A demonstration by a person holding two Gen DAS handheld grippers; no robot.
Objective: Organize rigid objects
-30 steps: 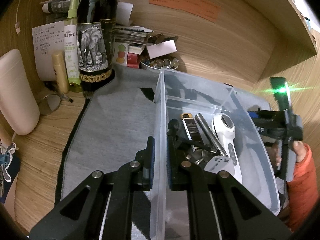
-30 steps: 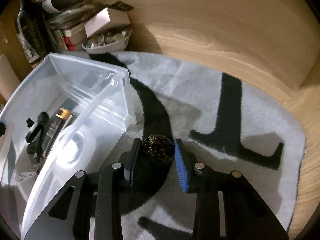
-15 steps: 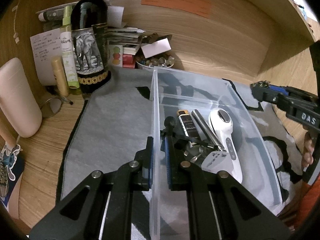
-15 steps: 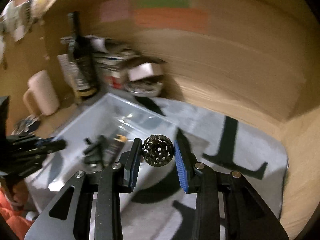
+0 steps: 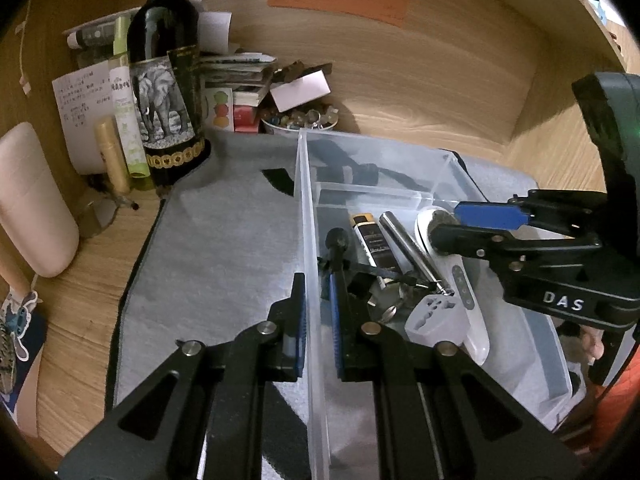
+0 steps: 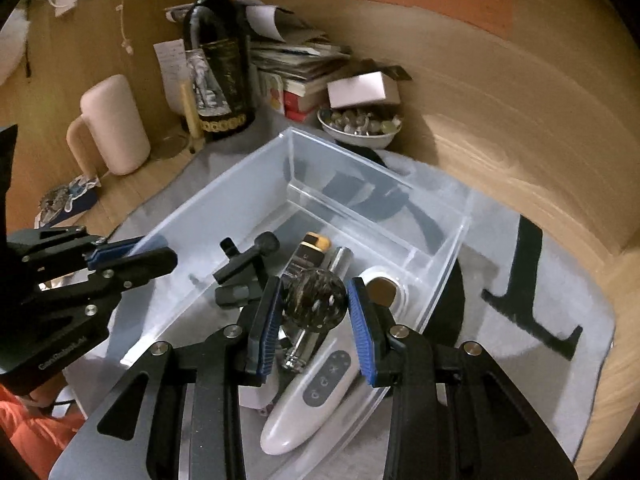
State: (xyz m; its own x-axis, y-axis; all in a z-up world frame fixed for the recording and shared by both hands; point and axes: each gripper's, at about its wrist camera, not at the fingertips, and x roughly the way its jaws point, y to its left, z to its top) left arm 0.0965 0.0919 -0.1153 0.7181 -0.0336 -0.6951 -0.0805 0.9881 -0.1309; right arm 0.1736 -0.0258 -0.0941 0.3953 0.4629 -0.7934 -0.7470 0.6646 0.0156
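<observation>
A clear plastic bin [image 5: 308, 216] [image 6: 432, 216] stands on a grey mat. My left gripper [image 5: 317, 312] is shut on the bin's left wall and also shows in the right wrist view [image 6: 132, 256]. My right gripper [image 6: 314, 320] is shut on a dark perforated ball [image 6: 316, 300] and holds it above the bin's inside; it shows at the right of the left wrist view [image 5: 460, 224]. In the bin lie a white remote-shaped device [image 6: 312, 396], a white plug adapter [image 5: 436, 318], a metal tube [image 5: 408, 248], a black-and-gold tube [image 5: 370, 236] and a black clamp-like piece [image 6: 244, 268].
A dark wine bottle [image 5: 168, 92] stands at the back left with slim bottles beside it. A bowl of small stones [image 6: 360, 126], stacked books and a white box sit behind the bin. A pink jug [image 6: 112, 124] stands on the left. A wooden wall curves behind.
My right gripper has carried the ball from the mat up and over the bin. My left gripper has stayed clamped on the bin wall.
</observation>
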